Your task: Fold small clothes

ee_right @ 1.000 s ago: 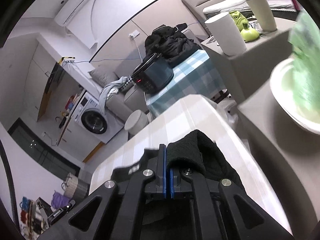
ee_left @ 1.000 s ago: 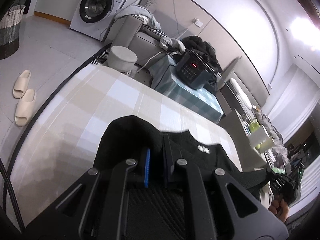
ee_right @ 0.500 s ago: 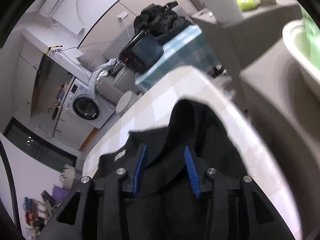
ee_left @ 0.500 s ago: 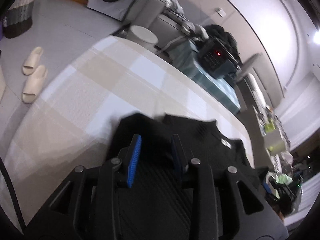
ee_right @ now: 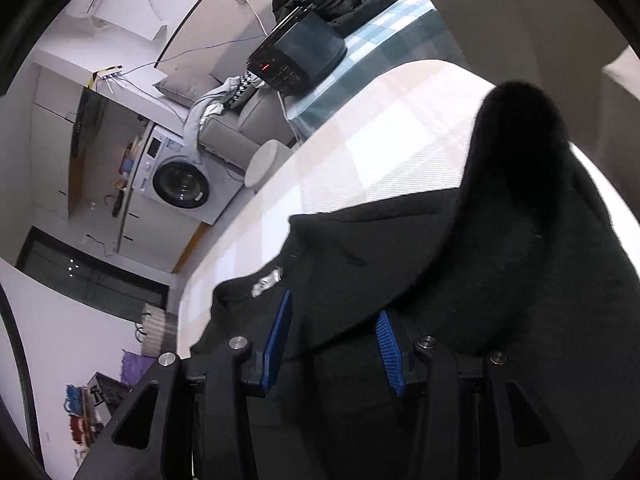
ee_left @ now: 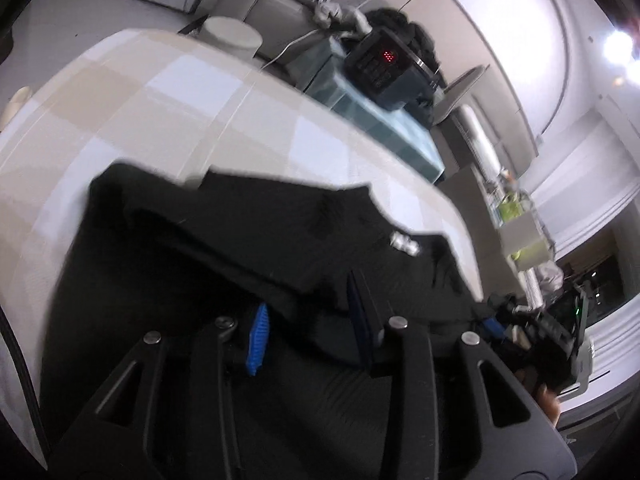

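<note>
A small black garment (ee_left: 248,240) lies on the checked cream table (ee_left: 160,100), with a white neck label (ee_left: 404,243). It also shows in the right wrist view (ee_right: 480,248), with its label (ee_right: 266,282) at the left and one folded lobe reaching toward the far edge. My left gripper (ee_left: 308,320) is open, its blue-padded fingers (ee_left: 258,334) spread just over the cloth. My right gripper (ee_right: 334,340) is open too, its blue pads (ee_right: 280,332) apart above the garment. Neither holds anything.
Beyond the table stands a side table with a teal checked cloth (ee_left: 376,116) and a black cooker (ee_left: 384,64). A white round stool (ee_right: 266,160), a grey sofa (ee_right: 236,120) and a washing machine (ee_right: 180,184) lie farther off. A grey counter (ee_right: 520,20) borders the right.
Both grippers were shut on the garment's edges a second ago. They have opened and let the cloth drop flat on the table, and both have moved closer over it.
</note>
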The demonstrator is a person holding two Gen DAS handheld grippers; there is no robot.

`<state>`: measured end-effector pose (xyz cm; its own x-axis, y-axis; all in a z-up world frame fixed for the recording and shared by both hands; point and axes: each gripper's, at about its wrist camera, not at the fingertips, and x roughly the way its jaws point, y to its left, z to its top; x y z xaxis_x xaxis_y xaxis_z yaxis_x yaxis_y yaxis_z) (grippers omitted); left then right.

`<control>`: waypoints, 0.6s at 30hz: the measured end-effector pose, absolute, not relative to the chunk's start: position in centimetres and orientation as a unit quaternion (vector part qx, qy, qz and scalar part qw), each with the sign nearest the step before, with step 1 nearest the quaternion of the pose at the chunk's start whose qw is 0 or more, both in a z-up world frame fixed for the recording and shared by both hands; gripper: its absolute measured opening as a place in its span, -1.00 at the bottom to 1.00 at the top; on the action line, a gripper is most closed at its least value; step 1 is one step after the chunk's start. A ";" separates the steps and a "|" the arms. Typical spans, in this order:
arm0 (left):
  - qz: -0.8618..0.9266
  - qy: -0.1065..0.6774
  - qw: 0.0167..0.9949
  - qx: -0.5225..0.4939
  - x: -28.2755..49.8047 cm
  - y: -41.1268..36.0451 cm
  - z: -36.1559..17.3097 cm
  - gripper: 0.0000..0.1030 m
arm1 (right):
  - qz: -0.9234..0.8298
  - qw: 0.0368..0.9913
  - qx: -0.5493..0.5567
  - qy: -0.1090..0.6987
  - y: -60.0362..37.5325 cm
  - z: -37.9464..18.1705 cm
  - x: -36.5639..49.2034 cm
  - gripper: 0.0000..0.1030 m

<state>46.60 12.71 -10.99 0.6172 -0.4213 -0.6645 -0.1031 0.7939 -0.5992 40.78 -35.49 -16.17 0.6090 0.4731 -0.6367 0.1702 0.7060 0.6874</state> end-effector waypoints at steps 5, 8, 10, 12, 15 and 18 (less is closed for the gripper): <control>-0.089 0.384 0.867 -0.304 48.8 12.9 -8.9 -0.39 | 0.091 0.842 0.336 0.412 -36.8 -13.8 37.8 -0.07; -0.077 0.377 0.872 -0.302 49.9 13.0 -8.8 -0.39 | 0.069 0.840 0.337 0.419 -37.7 -13.9 35.7 0.16; -0.067 0.382 0.871 -0.302 50.2 13.1 -9.2 -0.39 | 0.066 0.834 0.338 0.432 -37.8 -14.7 35.3 0.16; -0.060 0.391 0.865 -0.308 50.2 13.4 -9.6 -0.39 | 0.070 0.825 0.347 0.441 -37.6 -15.6 36.3 0.16; -0.056 0.401 0.860 -0.310 49.5 13.7 -10.1 -0.39 | 0.090 0.821 0.369 0.426 -36.7 -15.8 39.3 0.16; -0.047 0.403 0.864 -0.300 48.1 14.2 -10.0 -0.39 | 0.095 0.833 0.362 0.407 -35.3 -15.2 42.8 0.16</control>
<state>48.06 14.22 -9.97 0.6715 -0.3218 -0.6675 -0.1607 0.8161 -0.5551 42.76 -35.26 -15.25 0.6514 0.4528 -0.6088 0.1360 0.7197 0.6808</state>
